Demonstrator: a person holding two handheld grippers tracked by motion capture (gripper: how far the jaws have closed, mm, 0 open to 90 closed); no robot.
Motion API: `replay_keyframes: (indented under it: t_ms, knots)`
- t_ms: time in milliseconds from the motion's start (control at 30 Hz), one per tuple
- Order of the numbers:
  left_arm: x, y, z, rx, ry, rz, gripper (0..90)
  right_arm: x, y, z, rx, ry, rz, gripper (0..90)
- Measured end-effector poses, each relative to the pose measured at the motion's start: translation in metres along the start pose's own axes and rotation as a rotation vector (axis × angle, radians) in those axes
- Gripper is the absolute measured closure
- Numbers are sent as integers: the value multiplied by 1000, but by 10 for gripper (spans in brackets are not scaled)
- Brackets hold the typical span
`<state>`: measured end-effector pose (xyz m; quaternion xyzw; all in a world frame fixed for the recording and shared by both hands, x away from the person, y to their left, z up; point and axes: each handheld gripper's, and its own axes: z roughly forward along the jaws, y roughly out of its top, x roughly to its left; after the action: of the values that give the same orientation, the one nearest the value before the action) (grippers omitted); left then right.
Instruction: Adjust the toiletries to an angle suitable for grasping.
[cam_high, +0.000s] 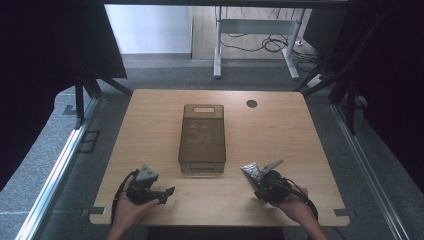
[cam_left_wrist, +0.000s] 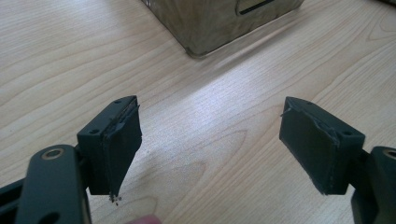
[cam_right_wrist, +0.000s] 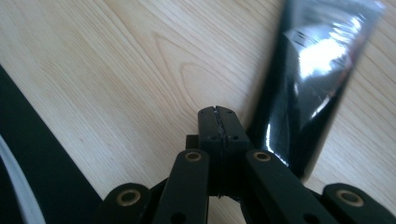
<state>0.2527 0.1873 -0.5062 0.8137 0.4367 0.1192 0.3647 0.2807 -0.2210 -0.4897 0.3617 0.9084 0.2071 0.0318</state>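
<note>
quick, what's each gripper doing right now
Left hand-held gripper: open, holding nothing.
Right hand-held gripper: closed, nothing visible between its jaws; shiny black packet beside it.

Pale wood-grain table (cam_high: 150, 135), smoky brown translucent bin (cam_high: 202, 135), glossy black packet (cam_right_wrist: 308, 84)

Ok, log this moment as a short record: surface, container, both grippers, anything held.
surface: wooden table
container: translucent brown bin, mid-table, long side running away from the person, contents unclear
left gripper: open, jaws wide apart, nothing between them, aimed toward the bin's near corner
right gripper: jaws pressed together
beside right gripper: shiny dark packet, whether it is gripped cannot be told
</note>
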Motion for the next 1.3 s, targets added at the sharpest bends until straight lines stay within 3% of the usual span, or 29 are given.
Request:
replay_keyframes:
  t_ms: [300,533,667,933,1133,1300]
  knots:
    - [3,-1,-1,-4,7,-6,211,-18,-8,-7,18,-36,28,898]
    - [4,-1,-2,-5,10,-15,211,-35,-4,-11,26,-48,61,898]
    - [5,-1,-3,-6,12,-17,211,-41,-3,-12,33,-75,69,898]
    - [6,-3,0,5,13,-20,211,-65,2,-14,29,-115,120,898]
    - [7,-3,0,8,13,-22,211,-75,10,-8,28,-120,137,897]
    - [10,-4,-2,4,20,-23,211,-71,14,-14,-2,-120,139,898]
